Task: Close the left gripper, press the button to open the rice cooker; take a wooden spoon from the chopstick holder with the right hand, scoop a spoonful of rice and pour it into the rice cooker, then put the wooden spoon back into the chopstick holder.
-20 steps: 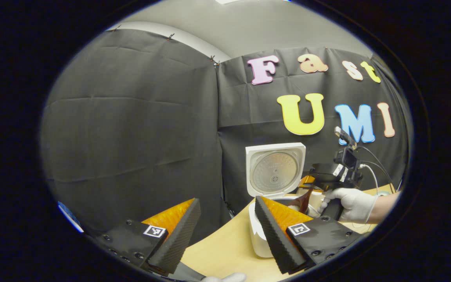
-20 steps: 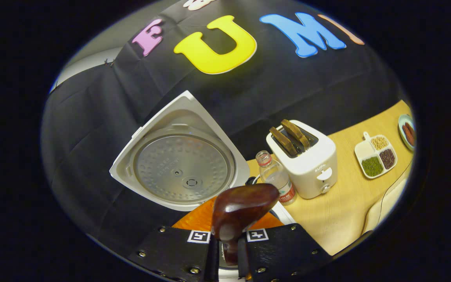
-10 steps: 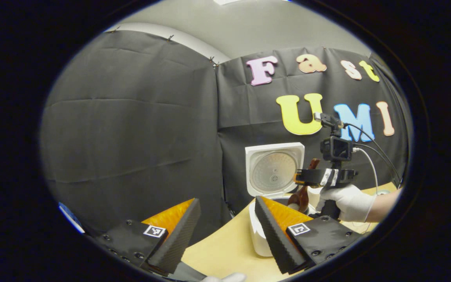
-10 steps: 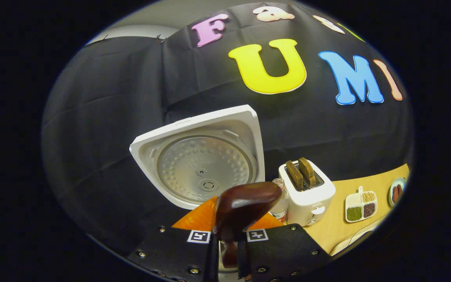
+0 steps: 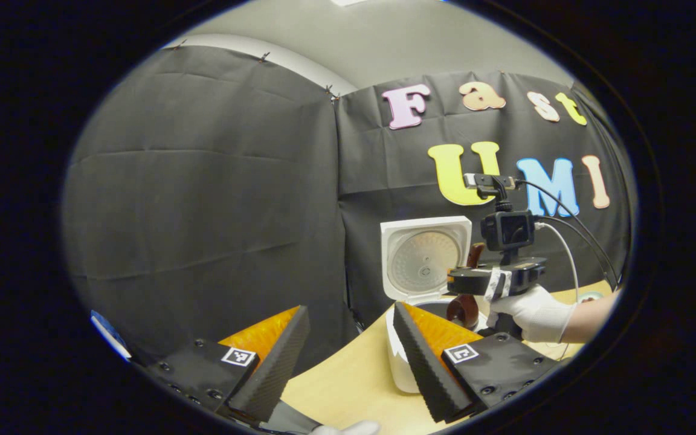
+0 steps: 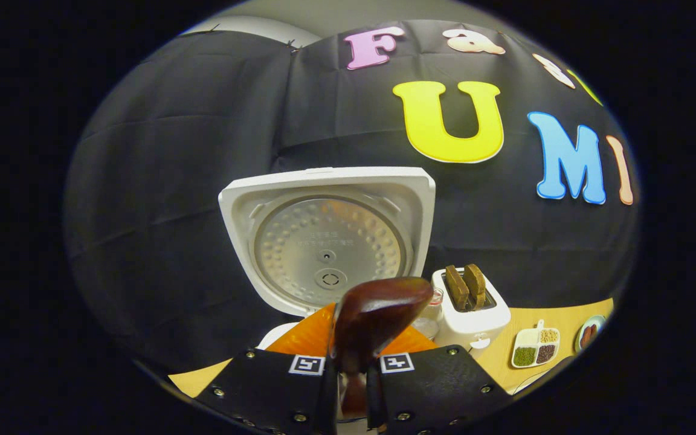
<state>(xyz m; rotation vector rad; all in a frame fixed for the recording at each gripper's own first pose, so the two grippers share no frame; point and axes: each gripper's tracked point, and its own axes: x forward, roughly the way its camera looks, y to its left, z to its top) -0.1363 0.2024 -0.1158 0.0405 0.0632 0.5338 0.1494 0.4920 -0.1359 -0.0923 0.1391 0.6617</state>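
The white rice cooker (image 5: 399, 362) stands on the tan table with its lid (image 5: 425, 257) raised; its metal inner lid (image 6: 327, 241) faces me in the right gripper view. My right gripper (image 6: 351, 386) is shut on the neck of the dark wooden spoon (image 6: 378, 314), whose bowl rises in front of the lid. From the left gripper view, a gloved hand (image 5: 535, 314) holds that right gripper (image 5: 493, 281) level, just above the cooker's right side, with the spoon (image 5: 461, 309) in it. My left gripper (image 5: 351, 362) hangs open in front of the cooker, holding nothing.
Right of the cooker stand a white toaster (image 6: 472, 314) with two brown slices in it and a bottle (image 6: 429, 317), partly hidden behind the spoon. A divided dish of grains (image 6: 535, 350) and a small plate (image 6: 589, 332) lie farther right on the table (image 6: 499, 368).
The right gripper has rolled back to level and lifted slightly over the cooker with the spoon still held. The left gripper has stayed where it was.
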